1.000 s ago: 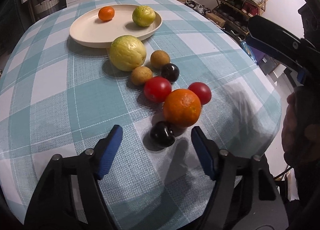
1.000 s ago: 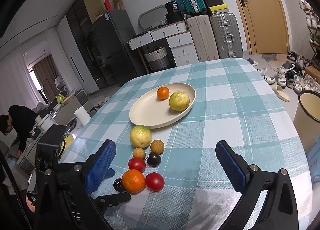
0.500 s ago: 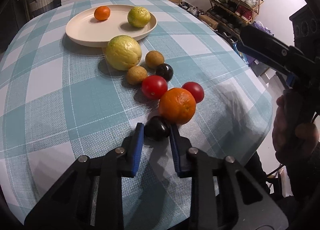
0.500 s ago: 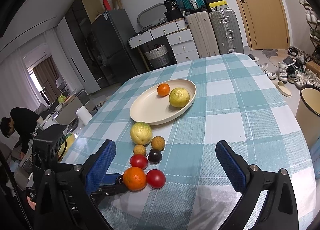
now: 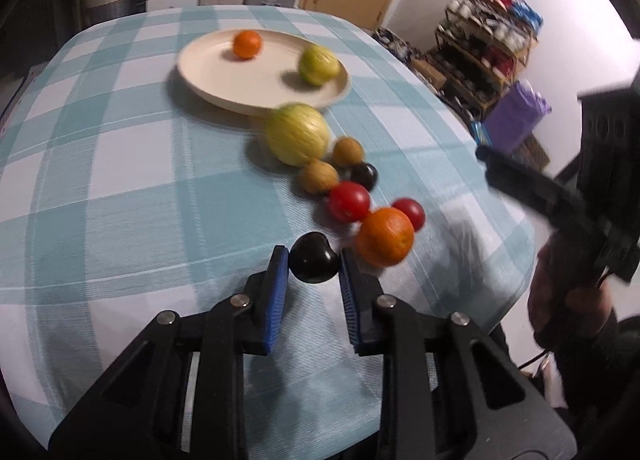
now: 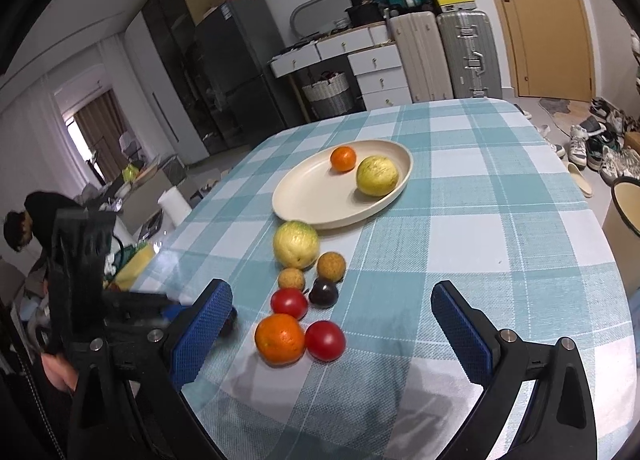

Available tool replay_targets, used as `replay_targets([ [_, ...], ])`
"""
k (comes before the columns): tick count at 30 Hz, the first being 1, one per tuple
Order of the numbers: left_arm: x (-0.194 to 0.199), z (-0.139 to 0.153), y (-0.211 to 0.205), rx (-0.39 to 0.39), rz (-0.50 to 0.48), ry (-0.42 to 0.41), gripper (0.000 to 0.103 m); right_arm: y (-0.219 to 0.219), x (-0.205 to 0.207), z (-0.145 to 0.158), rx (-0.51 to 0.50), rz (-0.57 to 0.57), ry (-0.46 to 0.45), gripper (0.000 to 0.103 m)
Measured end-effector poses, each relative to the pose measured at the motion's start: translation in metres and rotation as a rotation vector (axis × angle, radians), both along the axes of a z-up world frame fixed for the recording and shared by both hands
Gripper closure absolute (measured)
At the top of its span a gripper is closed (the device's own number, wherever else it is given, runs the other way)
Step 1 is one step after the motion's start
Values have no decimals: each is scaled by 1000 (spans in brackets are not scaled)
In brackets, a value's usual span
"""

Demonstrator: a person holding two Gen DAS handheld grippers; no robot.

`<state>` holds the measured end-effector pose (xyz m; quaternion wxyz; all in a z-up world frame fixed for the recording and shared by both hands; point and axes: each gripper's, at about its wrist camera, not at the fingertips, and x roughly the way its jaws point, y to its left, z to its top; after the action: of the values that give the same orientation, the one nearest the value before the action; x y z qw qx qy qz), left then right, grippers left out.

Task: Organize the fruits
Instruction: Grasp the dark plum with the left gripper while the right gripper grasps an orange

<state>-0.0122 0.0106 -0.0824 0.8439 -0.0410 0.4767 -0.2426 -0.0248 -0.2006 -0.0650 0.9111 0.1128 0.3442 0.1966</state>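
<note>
Left tool: the left tool (image 5: 313, 262) is seen closed down on a small, glossy, near-black round fruit (image 5: 313, 263), which is pinched between its blue ribbed pads (image 5: 277, 292); whether the fruit is touching the cloth cannot be told.

Right tool: the right tool (image 6: 332, 306) is held wide apart, with nothing gripped between its blue textured pads (image 6: 460, 334).

Landmark: a cream oval plate (image 6: 304, 199) is set on the table, which is covered by a teal-and-white checked cloth (image 6: 480, 227).

On the plate: a small orange mandarin (image 6: 343, 158) and a yellow-green round fruit (image 6: 377, 175) are seen near each other.

Just beside the plate's near rim: a large pale yellow-green round fruit (image 6: 296, 244) is found.

Farther from the plate, in a loose line: two small tan-brown round fruits (image 6: 331, 266) (image 6: 291, 279), a second dark round fruit (image 6: 323, 292), two red tomatoes (image 6: 289, 302) (image 6: 325, 340) and a big orange (image 6: 280, 338) are laid out.

Gripped fruit: it is located farthest from the plate, just beside the big orange (image 5: 385, 236).
</note>
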Motion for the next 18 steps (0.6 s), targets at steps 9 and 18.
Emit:
replay_targets([
  [9, 7, 19, 43, -45, 97, -23, 80, 40, -5, -10, -105, 105, -8, 1],
  [18, 5, 23, 59, -80, 128, -19, 80, 89, -17, -20, -374, 177, -108, 16],
])
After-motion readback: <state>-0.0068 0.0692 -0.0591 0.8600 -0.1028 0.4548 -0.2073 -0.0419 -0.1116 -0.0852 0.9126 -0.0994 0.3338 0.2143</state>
